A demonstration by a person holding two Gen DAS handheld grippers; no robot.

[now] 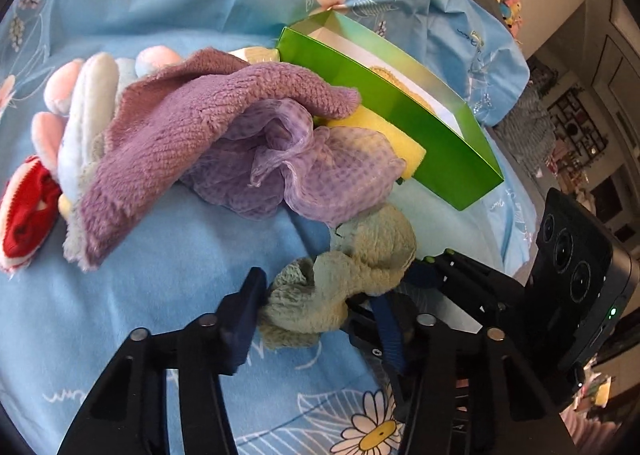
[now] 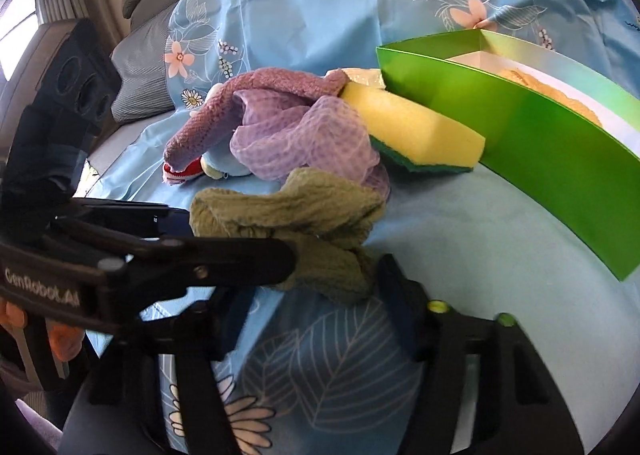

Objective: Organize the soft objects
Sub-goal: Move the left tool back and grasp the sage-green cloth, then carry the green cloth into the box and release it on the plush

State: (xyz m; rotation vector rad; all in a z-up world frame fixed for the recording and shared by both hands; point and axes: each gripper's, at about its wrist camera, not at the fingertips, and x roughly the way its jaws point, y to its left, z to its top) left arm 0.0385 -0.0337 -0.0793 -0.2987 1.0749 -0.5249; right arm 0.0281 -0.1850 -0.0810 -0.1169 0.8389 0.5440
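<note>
A crumpled green cloth (image 1: pixel 344 279) lies on the blue flowered sheet; it also shows in the right wrist view (image 2: pixel 296 223). My left gripper (image 1: pixel 308 295) is shut on one end of the cloth. My right gripper (image 2: pixel 320 283) has its jaws around the other end, apparently closed on it; it shows in the left wrist view (image 1: pixel 436 275). Behind lie a purple towel (image 1: pixel 168 139), a thin lilac cloth (image 1: pixel 320 175), a yellow sponge (image 2: pixel 412 131) and a plush toy (image 1: pixel 80 115). A green box (image 1: pixel 420 127) stands to the right, with something tan inside.
The sheet (image 1: pixel 168 295) covers a bed or sofa. A red and white soft item (image 1: pixel 24 215) lies at the far left. A grey cushion (image 2: pixel 140 75) sits at the back left in the right wrist view. Room furniture shows beyond the bed edge.
</note>
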